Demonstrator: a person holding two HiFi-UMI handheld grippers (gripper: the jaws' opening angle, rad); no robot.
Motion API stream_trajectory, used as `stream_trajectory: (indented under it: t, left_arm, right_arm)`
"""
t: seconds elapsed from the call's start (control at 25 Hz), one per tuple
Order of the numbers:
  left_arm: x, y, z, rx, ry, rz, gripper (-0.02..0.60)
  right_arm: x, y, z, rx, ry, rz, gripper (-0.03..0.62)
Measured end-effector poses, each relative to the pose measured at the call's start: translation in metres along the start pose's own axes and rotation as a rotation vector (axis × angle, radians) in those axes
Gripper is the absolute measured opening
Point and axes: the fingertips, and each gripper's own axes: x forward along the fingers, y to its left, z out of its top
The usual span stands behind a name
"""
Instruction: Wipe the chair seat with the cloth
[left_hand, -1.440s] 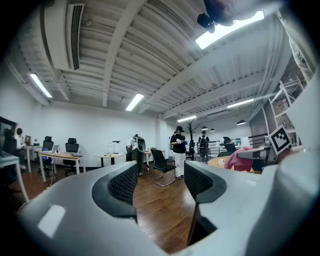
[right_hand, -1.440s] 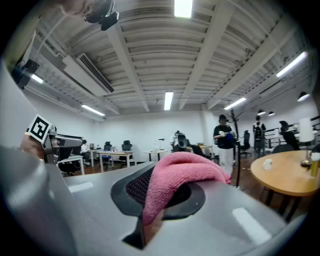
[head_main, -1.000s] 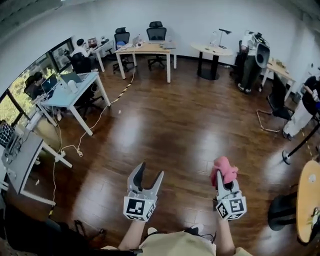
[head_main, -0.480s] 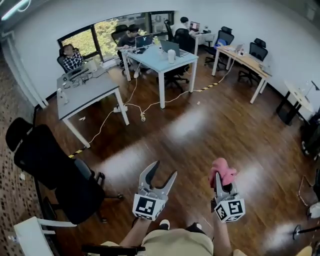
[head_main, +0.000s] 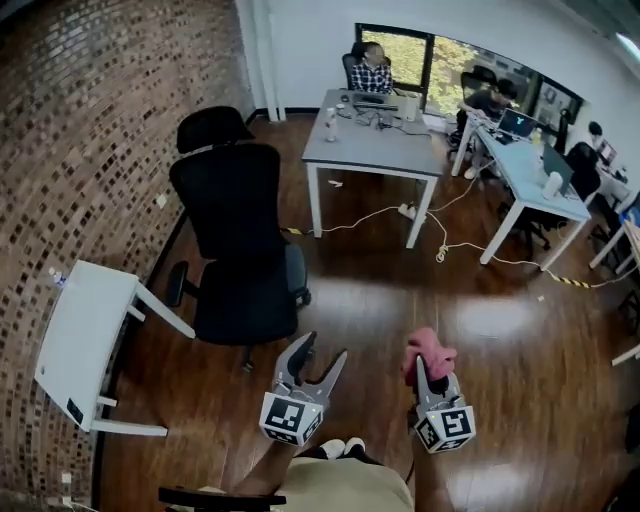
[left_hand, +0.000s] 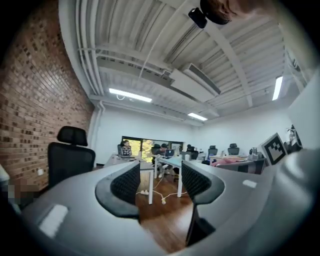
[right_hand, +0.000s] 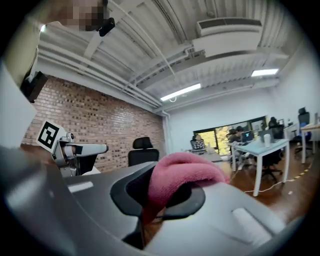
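A black office chair with a headrest stands by the brick wall in the head view; its seat faces me, just ahead and left of my left gripper. That gripper is open with nothing between its jaws. My right gripper is shut on a pink cloth, held above the wooden floor to the right of the chair. In the right gripper view the pink cloth bulges out of the jaws, and the chair shows far off. The left gripper view shows the chair at left.
A small white table stands left of the chair against the brick wall. A grey desk is behind the chair, a blue-topped desk further right. Cables trail on the floor. People sit at the desks.
The head view has swung left: the black chair, at the far left edge half a second ago, now stands just ahead of the grippers. Both grippers keep their poses, cloth still held.
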Motion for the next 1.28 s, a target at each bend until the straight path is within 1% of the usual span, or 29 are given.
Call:
stream_trajectory:
  t: [0.08,0.16,0.24,0.32,0.44,0.56,0.72,0.88,1.08,1.2,1.28]
  left_arm:
    - [-0.023,0.028,-0.001,0.006,0.016,0.113,0.238]
    - [-0.044,0.047,0.002,0.033,0.022,0.204,0.234]
    - [-0.062,0.06,0.004,0.061,0.036,0.283,0.224]
    - [-0.079,0.074,0.001,0.062,0.047,0.345,0.224]
    - [-0.101,0.1,-0.005,0.055,0.054,0.409,0.224]
    - [-0.117,0.137,-0.006,0.05,0.042,0.447,0.224]
    - [-0.137,0.197,-0.005,0.042,0.008,0.465,0.224]
    - [-0.166,0.266,0.007,0.043,-0.027,0.459,0.224]
    - [-0.19,0.341,0.015,0.019,-0.042,0.457,0.224]
    - [-0.187,0.377,0.035,-0.016,-0.057,0.476,0.224]
    - [-0.188,0.398,0.034,-0.036,-0.055,0.478,0.224]
  right_arm:
    - [0.031,0.033,-0.008,0.008,0.011,0.129,0.017]
    - [0.052,0.06,-0.012,0.021,0.021,0.227,0.017]
    - [0.067,0.081,-0.02,0.039,0.039,0.298,0.017]
    - [0.08,0.097,-0.029,0.056,0.061,0.356,0.017]
    - [0.099,0.125,-0.032,0.047,0.074,0.429,0.017]
    - [0.123,0.151,-0.033,0.024,0.077,0.455,0.017]
    - [0.163,0.19,-0.038,0.009,0.079,0.45,0.017]
    - [0.204,0.254,-0.043,-0.007,0.082,0.466,0.017]
    - [0.266,0.331,-0.042,0.016,0.081,0.515,0.017]
    - [0.3,0.356,-0.031,-0.007,0.12,0.55,0.017]
    - [0.316,0.364,-0.035,-0.014,0.148,0.544,0.017]
